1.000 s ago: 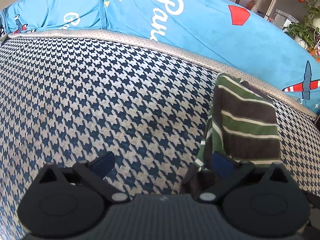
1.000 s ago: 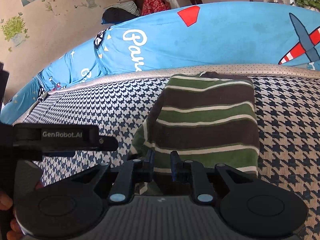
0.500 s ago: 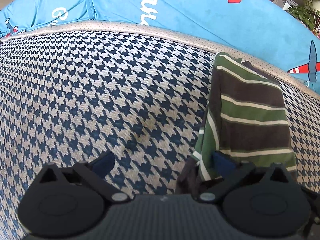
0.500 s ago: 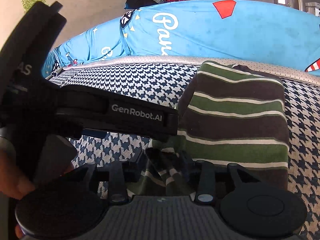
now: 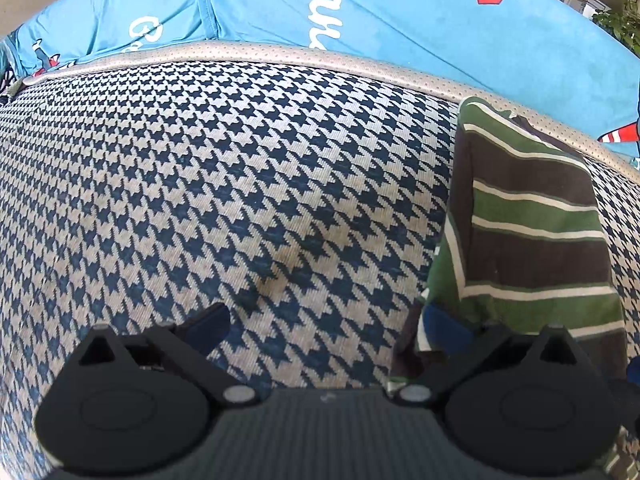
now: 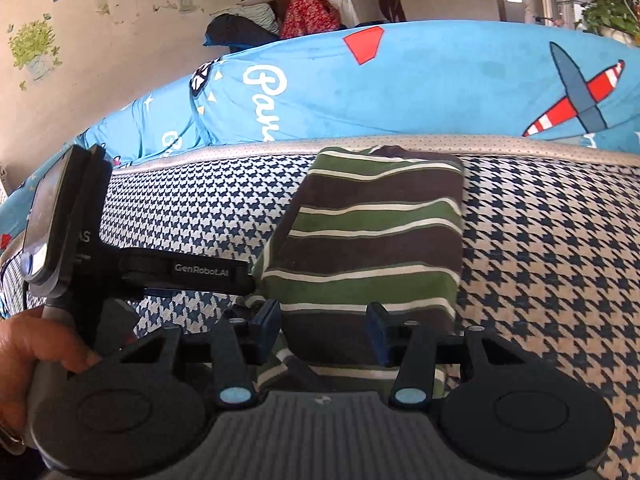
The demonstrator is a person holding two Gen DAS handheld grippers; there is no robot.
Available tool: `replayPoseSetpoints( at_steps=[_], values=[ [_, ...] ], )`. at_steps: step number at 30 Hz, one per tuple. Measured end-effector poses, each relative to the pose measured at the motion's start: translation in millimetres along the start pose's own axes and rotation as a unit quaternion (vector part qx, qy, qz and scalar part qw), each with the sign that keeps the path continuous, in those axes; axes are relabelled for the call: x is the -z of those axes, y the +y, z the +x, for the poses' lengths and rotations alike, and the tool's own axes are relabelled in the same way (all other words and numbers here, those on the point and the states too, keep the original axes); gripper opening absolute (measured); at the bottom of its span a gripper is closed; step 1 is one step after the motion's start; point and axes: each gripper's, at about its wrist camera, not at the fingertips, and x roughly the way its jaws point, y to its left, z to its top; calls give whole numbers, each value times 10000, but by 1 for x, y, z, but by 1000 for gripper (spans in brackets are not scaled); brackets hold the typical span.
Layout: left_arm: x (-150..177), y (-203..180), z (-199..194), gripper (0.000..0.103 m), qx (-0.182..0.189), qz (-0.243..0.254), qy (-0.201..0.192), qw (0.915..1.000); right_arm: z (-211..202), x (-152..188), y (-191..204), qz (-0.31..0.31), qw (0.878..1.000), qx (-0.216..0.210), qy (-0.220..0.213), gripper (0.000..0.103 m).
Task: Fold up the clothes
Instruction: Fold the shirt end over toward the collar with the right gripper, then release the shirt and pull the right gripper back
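One garment is in play: the folded striped shirt [image 6: 376, 240], banded in green, dark brown and thin white, lies flat on the houndstooth cushion [image 5: 224, 184], its far edge close to the cushion's grey piped border [image 5: 280, 54] and its near edge right at your tools.

Your right gripper [image 6: 324, 328] points down at a slant over the shirt's near edge. Its jaws are opening; the near hem sits between the two blue pads [image 6: 378, 332], and neither pad presses on the cloth, so the shirt lies loose.

Your left gripper [image 5: 324, 326] tips down more steeply over the cushion, left of the shirt. Its jaws stand wide, with only houndstooth fabric in the gap. The right-hand blue pad [image 5: 442, 330] sits at the shirt's near left corner, where a loose flap of stripes hangs beside it; you cannot tell whether it touches the cloth. In the right wrist view, your left hand [image 6: 28, 352] wraps the handle of that tool at the frame's left edge, and its black arm reaches in to the shirt's left side.

Count: one shirt, one houndstooth cushion, two grippers with two blue pads each. Behind the cushion's border rises one blue cover [image 6: 440, 88] printed with white script, a red shape and a striped aeroplane.
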Motion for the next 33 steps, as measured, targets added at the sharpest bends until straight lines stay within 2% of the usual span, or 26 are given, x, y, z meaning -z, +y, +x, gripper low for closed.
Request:
replayPoseSetpoints(
  at_steps=[7, 12, 15, 23, 27, 33],
  values=[
    [31, 13, -27, 103, 245, -309, 26, 9992, -32, 20, -12, 426, 9988, 238, -52, 48],
    [57, 8, -47, 103, 207, 30, -125, 9997, -56, 39, -15, 645, 9973, 328, -137, 49],
    [72, 4, -55, 103, 121, 206, -168, 9996, -72, 51, -16, 735, 9963, 395, -223, 54],
    [101, -1, -60, 103, -22, 432, -147, 9990, -101, 80, -20, 945, 9937, 543, -268, 55],
    [112, 5, -62, 103, 22, 386, -107, 9992, -111, 91, -20, 972, 9928, 639, -287, 55],
    [127, 9, -70, 103, -3, 555, -226, 9982, -129, 111, -23, 1085, 9900, 845, -300, 55]
  ],
)
